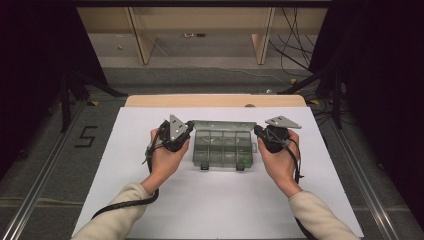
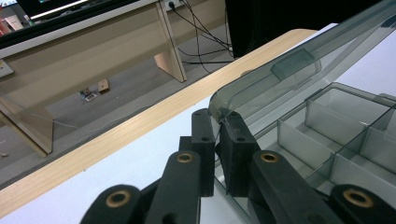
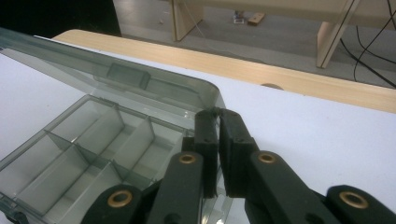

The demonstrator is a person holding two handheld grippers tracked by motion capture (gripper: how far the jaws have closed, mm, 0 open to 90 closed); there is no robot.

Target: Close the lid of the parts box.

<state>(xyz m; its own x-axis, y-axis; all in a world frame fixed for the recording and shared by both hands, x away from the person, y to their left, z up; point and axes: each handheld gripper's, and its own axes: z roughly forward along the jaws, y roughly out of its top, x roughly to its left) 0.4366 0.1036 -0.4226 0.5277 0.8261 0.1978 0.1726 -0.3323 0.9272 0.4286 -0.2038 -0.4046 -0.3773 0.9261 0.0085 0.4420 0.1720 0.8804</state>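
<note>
High view: a clear smoky compartment box [image 1: 222, 146] sits on the white sheet [image 1: 220, 205] that covers the bench, nearer the far edge than the near one and about midway between the side edges. Its lid [image 1: 223, 125] stands raised along the far side. The left gripper [image 1: 187, 131] is at the lid's left end and the right gripper [image 1: 257, 132] at its right end, one hand on each. A "5" [image 1: 86, 136] is marked on the floor beyond the bench's left edge; no brand or label can be read on the box.

Left gripper view: the jaws are clenched on the lid's corner edge [image 2: 219, 112], the thin plastic pinched between the pads. The empty compartments [image 2: 327, 126] lie below to the right. No writing is readable.

Right gripper view: this gripper [image 3: 218, 114] is likewise clamped on the opposite lid corner [image 3: 210, 95], above the empty dividers [image 3: 88, 144]. No label is visible.

The step appears to be swinging the lid on its hinge. To do it well, both hands should move together along the same arc, keep the grip firm but not crushing, and avoid twisting the lid or dragging the light base across the sheet.
</note>
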